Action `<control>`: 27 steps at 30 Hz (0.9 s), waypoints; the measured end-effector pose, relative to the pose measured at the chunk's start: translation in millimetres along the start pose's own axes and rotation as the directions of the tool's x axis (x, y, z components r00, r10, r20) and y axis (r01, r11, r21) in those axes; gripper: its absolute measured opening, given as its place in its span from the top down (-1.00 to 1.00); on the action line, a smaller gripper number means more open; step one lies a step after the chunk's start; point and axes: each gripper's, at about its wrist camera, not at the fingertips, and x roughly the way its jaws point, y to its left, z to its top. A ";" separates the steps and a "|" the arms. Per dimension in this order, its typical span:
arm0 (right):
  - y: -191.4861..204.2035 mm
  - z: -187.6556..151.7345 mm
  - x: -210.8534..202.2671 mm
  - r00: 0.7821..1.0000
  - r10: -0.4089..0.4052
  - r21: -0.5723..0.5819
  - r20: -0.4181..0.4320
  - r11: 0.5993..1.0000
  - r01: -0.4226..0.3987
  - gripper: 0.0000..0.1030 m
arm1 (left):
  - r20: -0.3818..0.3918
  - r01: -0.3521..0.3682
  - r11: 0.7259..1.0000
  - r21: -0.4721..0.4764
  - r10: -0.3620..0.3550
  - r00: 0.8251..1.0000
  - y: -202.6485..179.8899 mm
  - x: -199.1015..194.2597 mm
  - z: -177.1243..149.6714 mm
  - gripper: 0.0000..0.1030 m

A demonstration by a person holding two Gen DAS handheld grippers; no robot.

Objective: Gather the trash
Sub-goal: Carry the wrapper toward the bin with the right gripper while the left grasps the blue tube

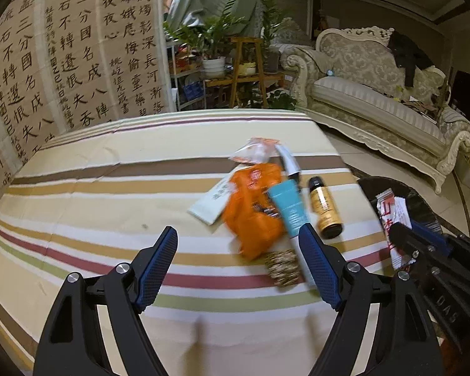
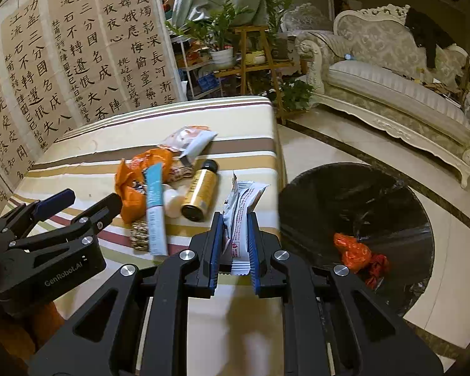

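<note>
I'm looking down on the striped tablecloth point(image 2: 78, 144), which fills the near half of my right wrist view. At three o'clock from it, on the tiled floor, stands the bin point(image 2: 354, 194) with its black liner, and an orange bag point(image 2: 351, 250) lies inside.

On the cloth, at about eleven o'clock from my right gripper, the trash sits in one heap. Biggest is the crumpled orange wrapper point(image 1: 253, 216). A pale flat packet point(image 1: 213, 203) pokes out at its nine o'clock. The teal tube point(image 1: 289, 206) lies across the wrapper's right edge, and the gold bottle point(image 1: 324, 210) lies on its side just beside the tube, at three o'clock. A white and orange packet point(image 1: 253, 150) rests at twelve o'clock, at the far end of the heap. A small patterned snack bar point(image 1: 282, 266) lies at six o'clock.

My left gripper point(image 1: 238, 244) is spread wide with nothing between its fingers; the right-hand finger overlaps the tube in my view, touching or not I cannot tell.

My right gripper point(image 2: 235, 219) pinches a white candy wrapper point(image 2: 242, 200) with red print, held upright above the table edge, near the bin.
</note>
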 end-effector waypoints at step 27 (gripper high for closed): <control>-58.5 -16.5 -7.0 1.000 0.014 0.123 0.010 0.992 -0.015 0.69 | -0.099 0.084 0.996 0.035 -0.080 0.992 -40.4 27.2 -5.3 0.87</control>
